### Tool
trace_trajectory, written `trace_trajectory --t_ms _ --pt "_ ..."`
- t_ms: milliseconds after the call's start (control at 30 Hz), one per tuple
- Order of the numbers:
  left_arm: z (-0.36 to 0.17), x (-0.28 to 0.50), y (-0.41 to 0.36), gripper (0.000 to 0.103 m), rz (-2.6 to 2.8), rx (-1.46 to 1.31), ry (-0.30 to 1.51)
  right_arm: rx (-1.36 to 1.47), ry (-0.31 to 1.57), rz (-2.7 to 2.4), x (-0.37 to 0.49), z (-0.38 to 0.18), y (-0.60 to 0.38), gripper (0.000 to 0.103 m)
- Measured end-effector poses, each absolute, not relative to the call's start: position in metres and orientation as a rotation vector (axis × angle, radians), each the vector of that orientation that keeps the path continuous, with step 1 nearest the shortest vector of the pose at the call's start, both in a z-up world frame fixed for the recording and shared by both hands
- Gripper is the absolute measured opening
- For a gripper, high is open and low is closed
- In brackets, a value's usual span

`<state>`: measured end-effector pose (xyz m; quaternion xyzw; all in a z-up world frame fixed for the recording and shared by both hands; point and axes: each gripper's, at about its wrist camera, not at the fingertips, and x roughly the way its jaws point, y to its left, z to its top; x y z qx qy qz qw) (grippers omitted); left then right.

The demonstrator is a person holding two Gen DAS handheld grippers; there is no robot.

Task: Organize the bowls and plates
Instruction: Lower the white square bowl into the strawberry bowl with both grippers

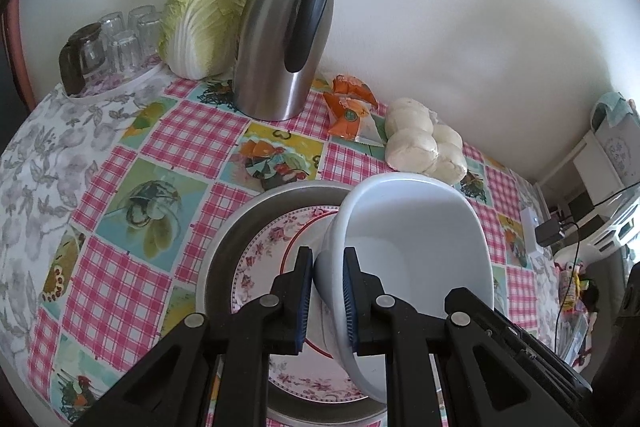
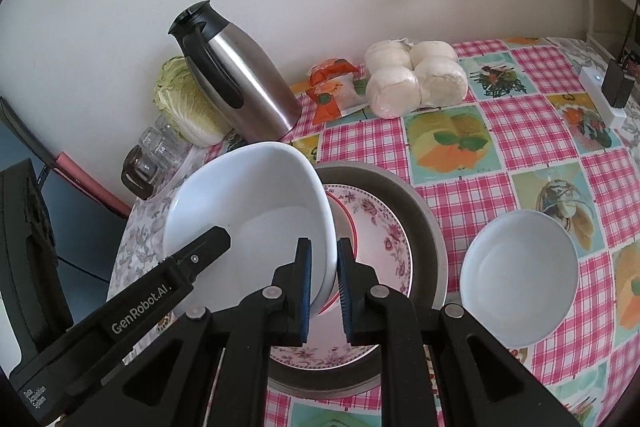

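A large white bowl [image 1: 416,227] hangs tilted over a floral plate [image 1: 272,247] that lies inside a grey metal dish [image 1: 236,227]. My left gripper [image 1: 328,255] is shut on the bowl's near rim. In the right wrist view the same bowl [image 2: 248,203] is pinched at its opposite rim by my right gripper [image 2: 324,243], also shut. One finger [image 2: 200,255] of the left gripper reaches over the bowl's left side there. A second, smaller white bowl [image 2: 520,275] stands on the tablecloth, to the right of the metal dish [image 2: 424,223] and floral plate [image 2: 380,231].
Against the back wall stand a steel thermos jug [image 1: 284,39], a cabbage [image 1: 204,19] and a tray of glasses [image 1: 120,39]. Orange snack packets [image 1: 352,107] and a bag of white buns [image 1: 424,143] lie behind the dish. A power strip [image 2: 600,95] sits at the table's right edge.
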<state>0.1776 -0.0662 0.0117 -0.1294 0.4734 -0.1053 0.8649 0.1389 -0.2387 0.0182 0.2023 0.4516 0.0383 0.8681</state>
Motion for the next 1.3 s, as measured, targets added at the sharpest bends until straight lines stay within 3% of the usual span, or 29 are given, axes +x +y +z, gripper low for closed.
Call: trace_trajectory --t_ms 1300 --pt "-0.018 0.186 -0.069 0.019 -0.201 -0.239 1.074 0.466 0.987 0.064 0.15 -0.006 -0.242 0.016"
